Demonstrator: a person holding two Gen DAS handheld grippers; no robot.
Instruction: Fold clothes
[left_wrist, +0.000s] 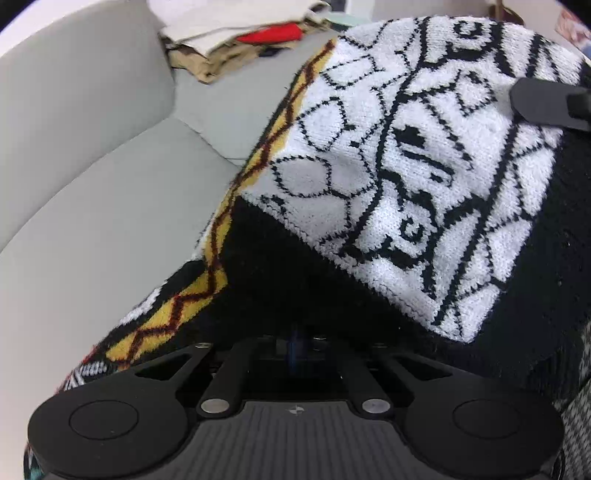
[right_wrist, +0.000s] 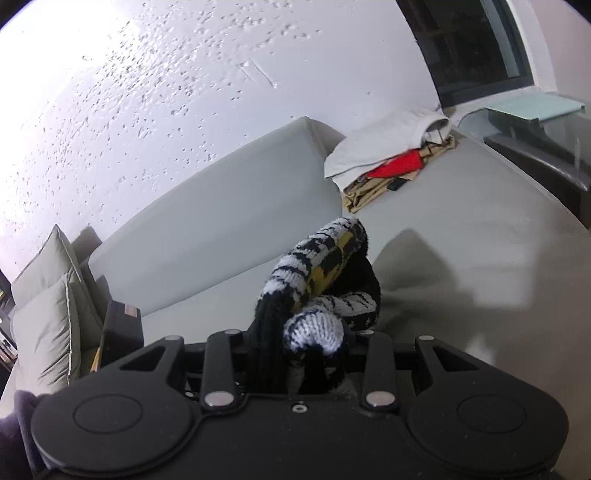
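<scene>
- Left gripper: its fingers are hidden under the knit sweater, closed; whether they pinch the fabric cannot be made out.
- Right gripper: fingers partly open, clamped on a bunched fold of the sweater, which rises mid-frame.
- Grey sofa lies beneath; folded clothes pile at upper right.

Left wrist view looks steeply down, close on the sweater; right wrist view faces the sofa; both share the clothes pile.
</scene>
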